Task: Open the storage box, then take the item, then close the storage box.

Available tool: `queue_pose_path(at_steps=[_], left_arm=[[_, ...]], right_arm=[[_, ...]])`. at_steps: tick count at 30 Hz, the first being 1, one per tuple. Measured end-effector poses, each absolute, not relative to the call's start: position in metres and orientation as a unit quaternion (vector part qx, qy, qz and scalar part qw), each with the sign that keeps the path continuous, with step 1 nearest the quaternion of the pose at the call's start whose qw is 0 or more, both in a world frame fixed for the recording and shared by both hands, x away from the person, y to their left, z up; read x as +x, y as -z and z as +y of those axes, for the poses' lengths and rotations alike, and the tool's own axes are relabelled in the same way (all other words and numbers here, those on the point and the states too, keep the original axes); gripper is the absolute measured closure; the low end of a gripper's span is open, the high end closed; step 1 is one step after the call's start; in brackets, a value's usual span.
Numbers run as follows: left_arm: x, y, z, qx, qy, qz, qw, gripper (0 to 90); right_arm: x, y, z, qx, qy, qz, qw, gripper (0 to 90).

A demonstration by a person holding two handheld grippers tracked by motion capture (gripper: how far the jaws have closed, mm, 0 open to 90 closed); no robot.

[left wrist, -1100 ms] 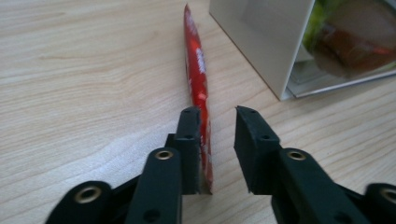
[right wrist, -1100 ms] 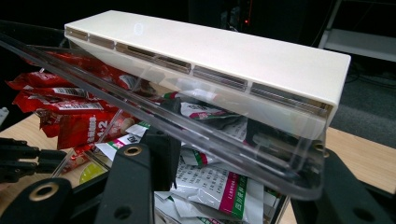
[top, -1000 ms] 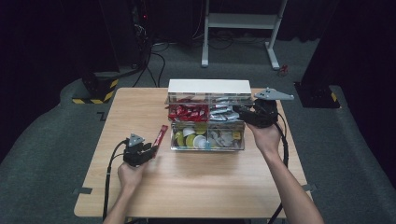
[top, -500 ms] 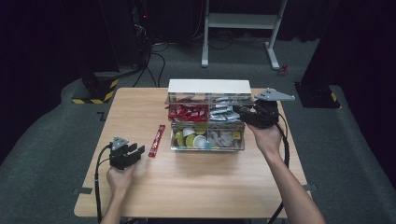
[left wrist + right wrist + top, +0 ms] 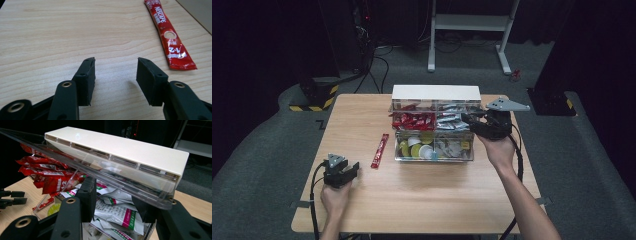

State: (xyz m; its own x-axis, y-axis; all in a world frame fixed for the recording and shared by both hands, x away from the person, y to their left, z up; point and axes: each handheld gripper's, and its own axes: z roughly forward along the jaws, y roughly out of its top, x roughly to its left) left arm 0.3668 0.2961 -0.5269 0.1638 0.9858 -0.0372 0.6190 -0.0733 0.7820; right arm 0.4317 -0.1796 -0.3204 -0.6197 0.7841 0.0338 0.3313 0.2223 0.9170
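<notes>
A red Nescafe sachet (image 5: 380,150) (image 5: 170,40) lies flat on the wooden table, left of a clear compartment box (image 5: 434,159). The box's white-topped lid (image 5: 435,92) (image 5: 117,147) stands raised. My left gripper (image 5: 354,169) (image 5: 116,60) is open and empty, low over bare wood, with the sachet ahead and to its right. My right gripper (image 5: 467,119) (image 5: 113,192) is at the box's right end, jaws apart under the clear lid's edge, over white sachets (image 5: 115,212). Red sachets (image 5: 412,120) (image 5: 47,175) fill the back left compartment.
Round capsules (image 5: 417,147) sit in the box's front compartments. Bare tabletop (image 5: 422,200) spreads in front of the box. Beyond the table are a white stand (image 5: 472,22) and a yellow-black striped base (image 5: 319,97). The left gripper (image 5: 10,198) appears far off in the right gripper view.
My left gripper has drawn back left and toward the near edge, leaving the red sachet lying on the table. The right gripper has stayed at the box.
</notes>
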Motion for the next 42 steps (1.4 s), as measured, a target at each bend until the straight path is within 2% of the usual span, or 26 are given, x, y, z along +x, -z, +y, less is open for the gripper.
queue_pose_path(at_steps=[6,17,42], left_arm=[[0.368,0.528,0.291,0.695,-0.275,0.585,0.315,43.6],[0.369,0.528,0.291,0.696,-0.269,0.586,0.317,38.5],[0.369,0.528,0.291,0.699,-0.267,0.583,0.317,36.7]], right_arm=[[0.431,0.323,-0.180,0.375,-0.499,0.750,0.220,55.4],[0.423,0.323,-0.180,0.372,-0.493,0.753,0.227,55.0],[0.416,0.333,-0.180,0.374,-0.485,0.759,0.223,55.0]])
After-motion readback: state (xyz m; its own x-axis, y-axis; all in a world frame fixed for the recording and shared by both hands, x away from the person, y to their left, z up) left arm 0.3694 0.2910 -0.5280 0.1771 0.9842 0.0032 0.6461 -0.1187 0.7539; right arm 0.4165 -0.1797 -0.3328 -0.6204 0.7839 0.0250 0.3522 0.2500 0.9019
